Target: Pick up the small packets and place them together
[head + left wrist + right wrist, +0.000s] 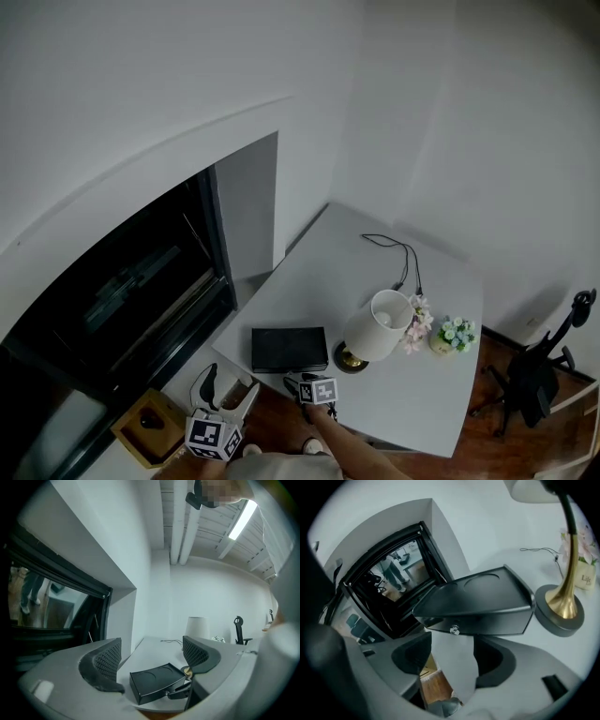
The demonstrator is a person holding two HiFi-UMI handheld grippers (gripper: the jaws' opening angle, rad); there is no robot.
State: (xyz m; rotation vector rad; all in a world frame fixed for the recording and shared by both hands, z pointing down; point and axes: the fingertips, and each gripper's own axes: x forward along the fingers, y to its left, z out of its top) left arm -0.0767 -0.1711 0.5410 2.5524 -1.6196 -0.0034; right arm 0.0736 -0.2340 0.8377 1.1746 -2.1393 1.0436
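Note:
No small packets show in any view. A black box (289, 348) with a small front knob (453, 630) lies near the white table's (375, 272) front edge. My right gripper (296, 383) is at the box's front, its jaws apart with the knob just ahead of the gap; only the pale table edge shows between them (452, 660). My left gripper (228, 392) hangs lower left, off the table's edge, open and holding nothing (152, 660). In its view the box (154, 681) lies beyond the jaws, with a dark tip of the right gripper at the box's front.
A lamp (377, 326) with a brass base (560, 613) stands right of the box, with flower pots (457, 334) and a cable (398, 248) beyond. A dark window (122, 291) lies left, a cardboard box (150, 427) on the floor, an office chair (534, 375) at right.

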